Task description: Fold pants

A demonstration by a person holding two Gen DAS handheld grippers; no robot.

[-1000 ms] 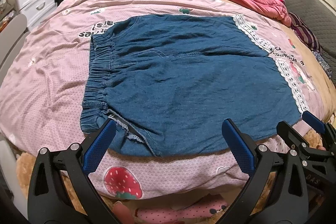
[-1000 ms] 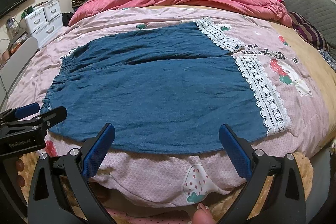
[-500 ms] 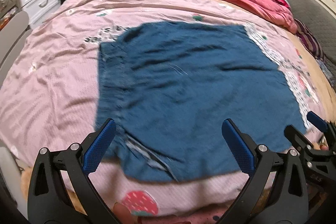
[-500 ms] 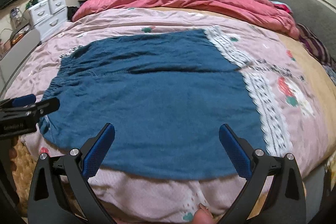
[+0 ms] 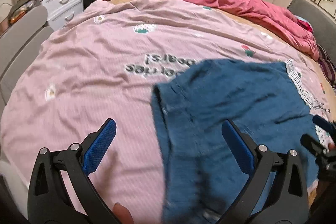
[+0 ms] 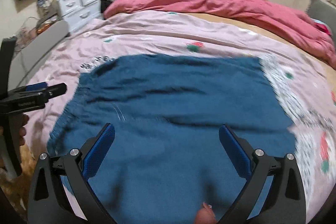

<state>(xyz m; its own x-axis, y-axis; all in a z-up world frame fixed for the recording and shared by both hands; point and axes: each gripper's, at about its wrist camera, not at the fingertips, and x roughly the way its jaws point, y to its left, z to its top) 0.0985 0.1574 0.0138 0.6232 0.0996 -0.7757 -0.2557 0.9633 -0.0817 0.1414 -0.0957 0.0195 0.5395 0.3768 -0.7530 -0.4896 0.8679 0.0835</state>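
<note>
The denim pants (image 6: 178,119) lie spread flat on the pink strawberry bedspread (image 5: 94,60), near the bed's near edge, not yet folded. Their long axis runs across the bed: elastic waistband (image 6: 69,106) toward the left edge, lace-trimmed hems (image 6: 279,87) toward the right. By my reading this is the approach before the first fold. Both tongs are spread apart and hold nothing: the left tongs (image 5: 168,148) hover over the waistband end, the right tongs (image 6: 167,148) over the near leg. Next, each probably needs to pinch a near-edge corner, through both layers.
</note>
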